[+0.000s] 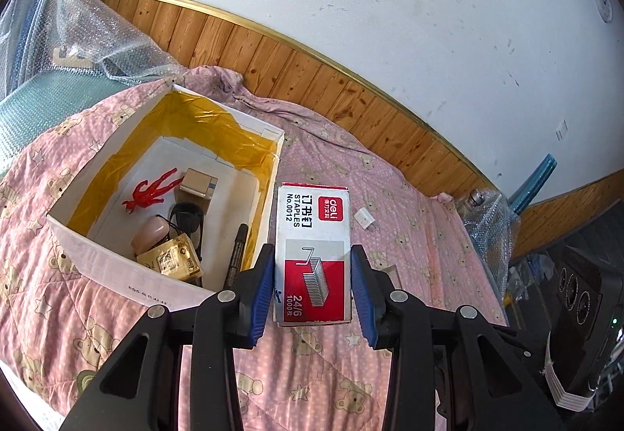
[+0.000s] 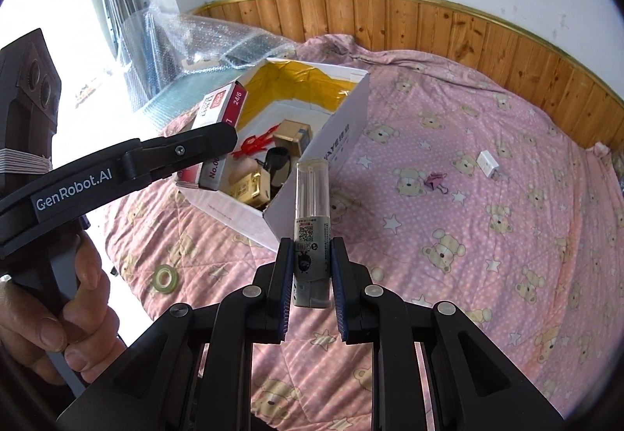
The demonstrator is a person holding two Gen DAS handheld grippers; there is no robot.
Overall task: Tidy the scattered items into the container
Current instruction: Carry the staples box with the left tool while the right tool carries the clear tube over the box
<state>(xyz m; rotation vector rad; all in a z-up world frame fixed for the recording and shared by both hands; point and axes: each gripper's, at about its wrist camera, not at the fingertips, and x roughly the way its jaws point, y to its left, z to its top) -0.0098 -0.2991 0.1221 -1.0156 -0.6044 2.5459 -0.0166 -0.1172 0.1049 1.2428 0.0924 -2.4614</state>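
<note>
Bed: a pink quilt printed with bears and stars [image 2: 468, 166] carries everything; a bed, so no firm surface is offered under the container.
Container: the white cardboard box lined with yellow film [image 1: 78, 236] lies open on the quilt, already holding a red toy figure [image 1: 150, 191], dark sunglasses [image 1: 187, 214], a black marker [image 1: 238, 248] and small packets.
Left hand-held gripper [image 1: 312, 275]: clenched on the red-and-white cardboard staple box [image 1: 312, 232], the blue pads pressing its two long sides; in the right wrist view the box is seen held over the container's near-left corner.
Right hand-held gripper [image 2: 312, 287]: grasping the grey glue stick with a clear cap [image 2: 312, 228], held upright, in front of the container's near corner, seemingly outside it.
Step in hand, as judged: the staple box is to be lowered into free space inside the walls and released low, so that the sunglasses are not struck.
Order advised: one item at a time, so the two tools are not crossed above the opening.
Still scattered: a roll of clear tape [image 2: 165, 277], a small white plug-like block [image 2: 487, 164] and a pink binder clip [image 2: 435, 181] lie apart on the quilt.
</note>
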